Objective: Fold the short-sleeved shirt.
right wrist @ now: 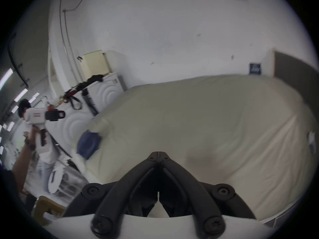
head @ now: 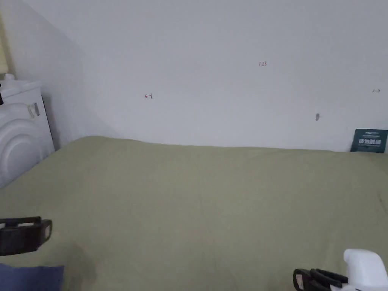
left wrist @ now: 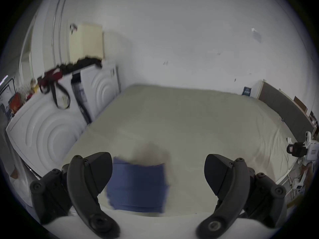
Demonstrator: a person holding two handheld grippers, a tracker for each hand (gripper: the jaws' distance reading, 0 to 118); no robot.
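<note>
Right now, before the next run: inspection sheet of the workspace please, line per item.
Surface: bed under an olive-green sheet, smooth, against a white wall.
Job's things: blue shirt, a compact folded-looking rectangle, flat near the bed's near left edge; picture blurred.
Clutter: small dark card standing at the wall on the far right of the bed.
Grippers: left gripper above the shirt, jaws wide apart, holding nothing; right gripper over bare sheet, jaws closed tip to tip, holding nothing.
Cables: nothing seen on the bed; dark straps hang over the white appliances.
Surroundings: appliances left of the bed, grey headboard on the right.
</note>
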